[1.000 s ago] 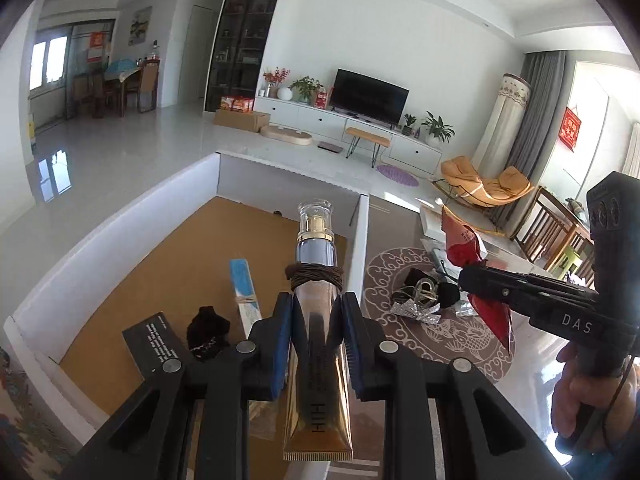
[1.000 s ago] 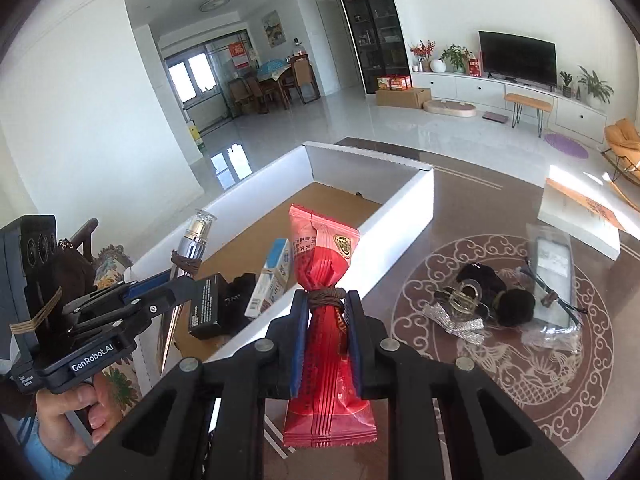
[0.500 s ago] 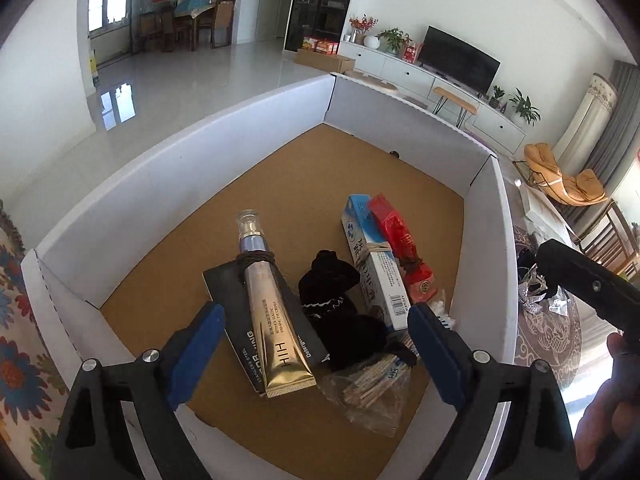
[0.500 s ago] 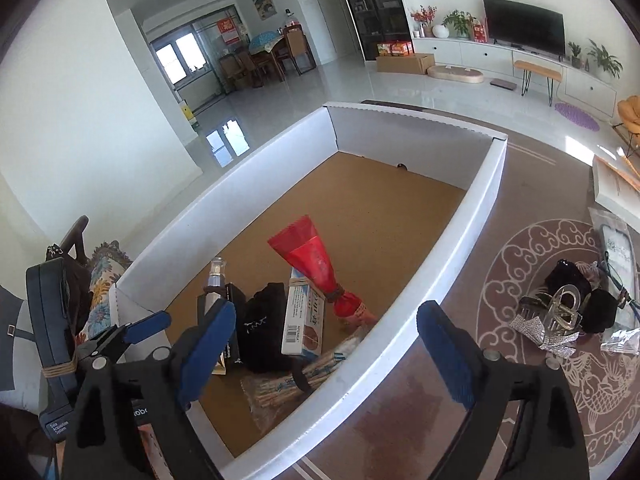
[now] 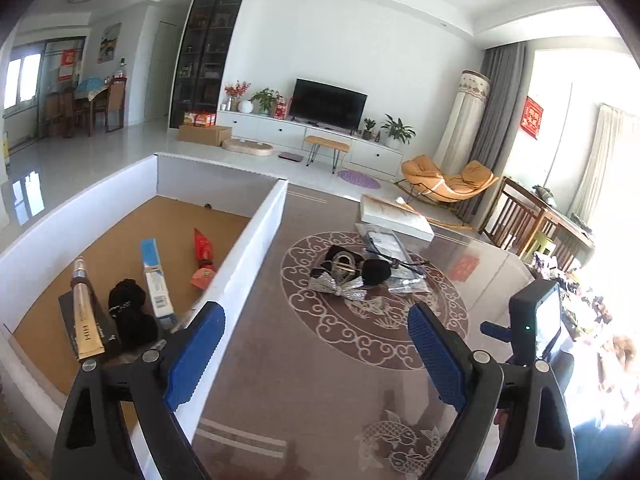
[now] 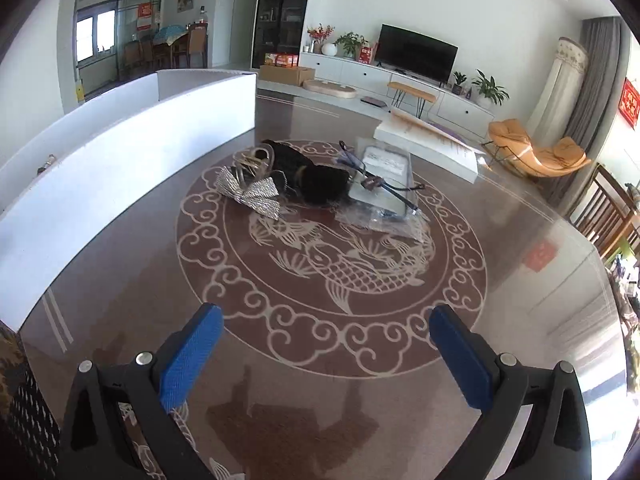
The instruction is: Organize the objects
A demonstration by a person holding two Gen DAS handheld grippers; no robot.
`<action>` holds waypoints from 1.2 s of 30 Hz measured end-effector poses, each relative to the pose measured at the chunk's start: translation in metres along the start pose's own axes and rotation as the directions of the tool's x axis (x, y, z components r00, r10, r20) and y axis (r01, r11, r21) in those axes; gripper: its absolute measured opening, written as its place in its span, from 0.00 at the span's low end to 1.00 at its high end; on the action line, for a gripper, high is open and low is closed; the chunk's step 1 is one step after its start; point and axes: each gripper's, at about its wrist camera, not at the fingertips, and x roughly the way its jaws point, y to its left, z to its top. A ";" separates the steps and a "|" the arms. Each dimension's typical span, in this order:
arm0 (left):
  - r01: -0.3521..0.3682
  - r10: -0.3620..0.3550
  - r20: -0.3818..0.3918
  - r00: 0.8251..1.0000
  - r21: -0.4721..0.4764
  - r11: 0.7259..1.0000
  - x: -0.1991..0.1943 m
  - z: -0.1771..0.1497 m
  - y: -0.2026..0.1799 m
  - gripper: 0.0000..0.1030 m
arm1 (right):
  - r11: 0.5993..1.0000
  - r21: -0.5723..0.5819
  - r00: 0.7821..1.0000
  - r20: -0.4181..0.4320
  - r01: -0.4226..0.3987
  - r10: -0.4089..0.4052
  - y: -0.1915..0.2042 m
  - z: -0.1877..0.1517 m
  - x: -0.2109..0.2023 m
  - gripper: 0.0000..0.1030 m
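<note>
My left gripper [image 5: 316,344] hangs open and empty over the patterned table, just right of the white box [image 5: 256,240]. Inside the box lie a gold tube [image 5: 86,312], a black pouch [image 5: 128,312], a blue-and-white carton [image 5: 156,280] and a red packet [image 5: 204,256]. A small pile lies ahead on the table: a silver bow [image 5: 340,286], a black pompom [image 5: 376,272] and a clear bag [image 5: 384,240]. My right gripper [image 6: 324,332] is empty with its jaws opening, short of the silver bow [image 6: 250,192], a black fabric piece [image 6: 312,176] and the clear bag [image 6: 386,184].
The white box's long wall [image 6: 120,160] runs along the left of the table. A flat white carton [image 6: 432,148] lies at the far side behind the pile. Wooden chairs [image 6: 612,216] stand past the table's right edge.
The left gripper let go of the gold tube and the right gripper let go of the red packet; both now lie in the box. Both grippers swung right, out over the table.
</note>
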 end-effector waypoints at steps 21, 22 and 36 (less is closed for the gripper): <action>0.023 0.026 -0.314 0.949 0.154 0.988 0.102 -0.108 -0.065 0.97 | 0.976 0.216 0.995 -0.104 0.032 -0.010 -0.065 -0.061 0.018 1.00; 0.017 0.032 -0.320 0.947 0.149 0.989 0.105 -0.109 -0.063 0.97 | 0.974 0.225 0.994 -0.109 0.031 -0.006 -0.067 -0.062 0.019 1.00; -0.063 0.115 -0.342 0.933 0.160 0.985 0.118 -0.109 -0.044 0.97 | 0.966 0.256 0.992 -0.128 0.042 -0.009 -0.072 -0.063 0.023 1.00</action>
